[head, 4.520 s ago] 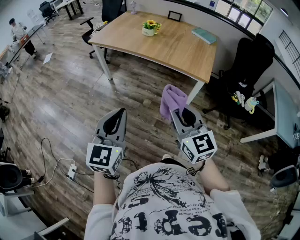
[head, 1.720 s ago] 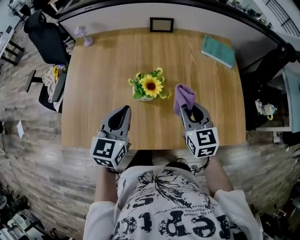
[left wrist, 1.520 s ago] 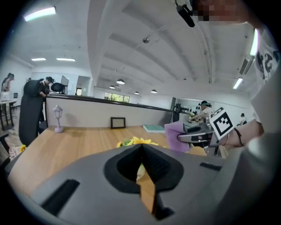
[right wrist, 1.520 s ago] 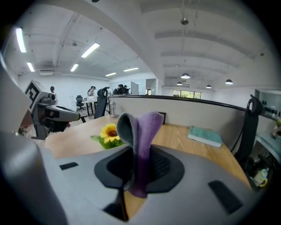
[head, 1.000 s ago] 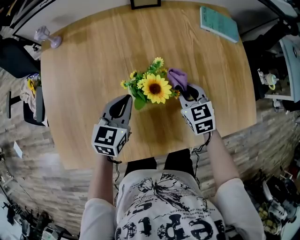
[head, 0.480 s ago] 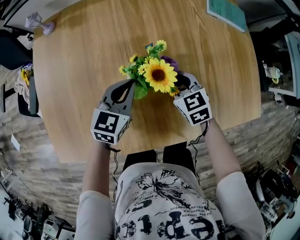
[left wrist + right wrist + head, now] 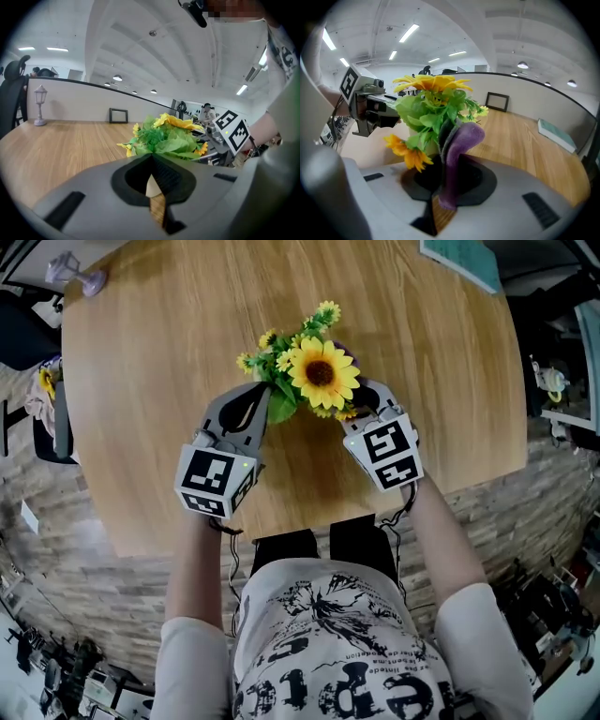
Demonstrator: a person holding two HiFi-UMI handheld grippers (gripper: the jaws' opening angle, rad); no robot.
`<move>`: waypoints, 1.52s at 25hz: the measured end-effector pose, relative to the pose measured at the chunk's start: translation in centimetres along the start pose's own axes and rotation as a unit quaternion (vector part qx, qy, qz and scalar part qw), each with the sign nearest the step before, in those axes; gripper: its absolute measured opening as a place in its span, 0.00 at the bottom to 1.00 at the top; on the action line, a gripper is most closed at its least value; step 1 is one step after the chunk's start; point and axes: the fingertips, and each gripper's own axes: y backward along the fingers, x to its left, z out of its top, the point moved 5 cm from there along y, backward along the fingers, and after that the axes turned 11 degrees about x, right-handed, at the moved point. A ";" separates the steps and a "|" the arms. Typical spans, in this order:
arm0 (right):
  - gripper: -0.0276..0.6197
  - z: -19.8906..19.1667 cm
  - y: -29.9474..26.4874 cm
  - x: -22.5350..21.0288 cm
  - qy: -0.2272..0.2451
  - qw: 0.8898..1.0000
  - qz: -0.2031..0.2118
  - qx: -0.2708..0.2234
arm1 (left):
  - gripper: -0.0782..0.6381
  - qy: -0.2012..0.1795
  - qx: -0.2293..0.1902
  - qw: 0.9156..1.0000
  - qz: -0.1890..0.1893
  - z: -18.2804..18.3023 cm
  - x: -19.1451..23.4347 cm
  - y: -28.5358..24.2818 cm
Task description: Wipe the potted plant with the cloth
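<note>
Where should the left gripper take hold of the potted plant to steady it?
Probably the pale pot, low, from the side where the left gripper sits, jaws opened first. The flowers overhang it from above and would crush; the cloth in the right gripper occupies the opposite side.

surface: wooden table (image 7: 141, 427) | on it: potted plant (image 7: 319, 373); teal book (image 7: 461, 261); small lantern (image 7: 77, 274); picture frame (image 7: 118, 115)

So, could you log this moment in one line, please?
left tool: shut, empty, beside potted plant | right tool: shut on purple cloth | cloth: at leaves
</note>
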 end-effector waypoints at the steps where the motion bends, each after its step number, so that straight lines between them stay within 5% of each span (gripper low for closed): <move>1: 0.16 -0.1 0.1 0.1 -0.005 1.000 0.002 -0.001 | 0.11 0.001 -0.002 1.000 -0.002 0.0 0.1 0.0; 10: 0.16 -1.4 0.8 2.3 -0.042 0.999 -0.003 0.019 | 0.11 0.004 -0.027 0.999 -0.016 -0.4 0.3 0.1; 17: 0.16 -1.9 0.9 4.2 -0.100 0.995 0.006 0.021 | 0.11 -0.038 -0.012 0.999 -0.036 -0.3 0.4 0.0; 23: 0.17 -1.3 0.6 5.8 -0.103 0.994 0.017 0.032 | 0.11 -0.067 -0.015 0.996 -0.050 -0.2 0.4 0.0; 29: 0.17 -0.8 0.3 7.1 -0.135 0.990 0.043 0.023 | 0.11 -0.072 -0.019 0.995 -0.064 -0.3 0.5 0.0; 38: 0.18 0.8 -0.8 10.1 -0.095 0.990 0.105 0.022 | 0.11 -0.084 -0.018 0.993 -0.080 -0.3 0.5 -0.2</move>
